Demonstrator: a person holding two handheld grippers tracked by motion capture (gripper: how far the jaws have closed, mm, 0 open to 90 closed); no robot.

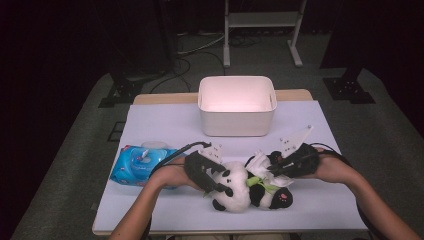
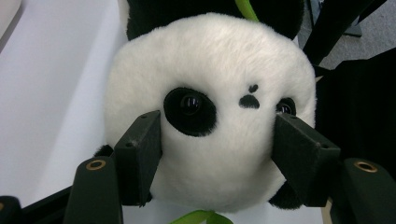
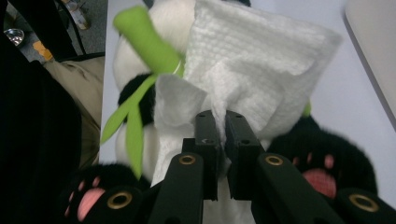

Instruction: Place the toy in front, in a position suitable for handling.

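The counter (image 1: 165,125) is carrying a panda plush (image 1: 240,190) lying at its near edge, so both hands are reaching it. The left tongs (image 2: 217,140) are clamping its head steady; the right tongs (image 3: 220,128), closed together, are pinching a white wipe (image 3: 261,60) against its belly.

Wipe (image 1: 261,162) on panda (image 1: 245,187), before bin (image 1: 237,106)
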